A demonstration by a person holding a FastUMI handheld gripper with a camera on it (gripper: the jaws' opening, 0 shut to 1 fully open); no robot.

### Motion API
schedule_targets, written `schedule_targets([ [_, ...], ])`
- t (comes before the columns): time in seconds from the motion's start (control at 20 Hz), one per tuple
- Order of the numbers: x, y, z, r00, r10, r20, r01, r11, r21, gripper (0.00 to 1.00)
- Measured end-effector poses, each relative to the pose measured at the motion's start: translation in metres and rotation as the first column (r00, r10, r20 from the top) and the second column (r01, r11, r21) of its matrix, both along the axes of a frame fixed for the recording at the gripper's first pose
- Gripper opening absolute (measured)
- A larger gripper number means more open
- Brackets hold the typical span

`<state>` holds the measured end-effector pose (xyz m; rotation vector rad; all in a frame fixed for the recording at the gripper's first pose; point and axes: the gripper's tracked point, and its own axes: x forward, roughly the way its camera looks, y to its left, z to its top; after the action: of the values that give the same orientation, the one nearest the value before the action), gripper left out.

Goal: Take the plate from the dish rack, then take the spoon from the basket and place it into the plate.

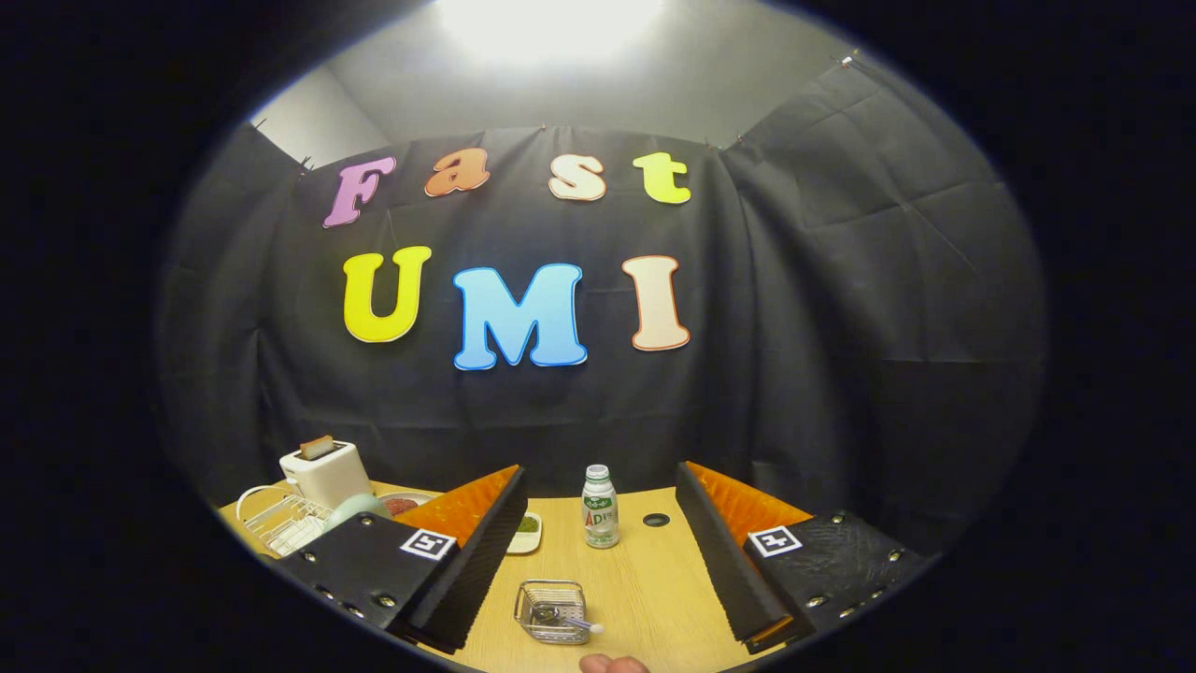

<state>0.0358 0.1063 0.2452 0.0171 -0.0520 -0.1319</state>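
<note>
The hand-held gripper [598,551] hangs spread and empty above the surface [645,579], likely held high to survey before reaching. The plate [355,509] sits in the dish rack [276,519] at lower left, beyond the left finger; the spoon [572,619] lies in the basket [551,612] between the fingers

My wooden table [645,579] is carrying a wire basket [551,610] between my tongs, a bottle [600,506] beyond, and a dish rack [280,517] and toaster [324,472] past my left finger.
</note>
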Motion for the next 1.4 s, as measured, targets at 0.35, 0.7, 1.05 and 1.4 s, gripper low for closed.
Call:
schedule_targets([
  [0.35, 0.025, 0.071, 0.012, 0.996, 0.077, -0.049, -0.074, 0.995, 0.065, 0.98],
  [0.7, 0.05, 0.135, 0.018, 0.955, 0.241, -0.173, -0.226, 0.969, 0.102, 0.98],
  [1.05, 0.056, 0.202, -0.013, 0.8, 0.416, -0.431, -0.372, 0.909, 0.187, 0.98],
  [1.4, 0.059, 0.232, -0.059, 0.648, 0.428, -0.63, -0.345, 0.902, 0.258, 0.98],
])
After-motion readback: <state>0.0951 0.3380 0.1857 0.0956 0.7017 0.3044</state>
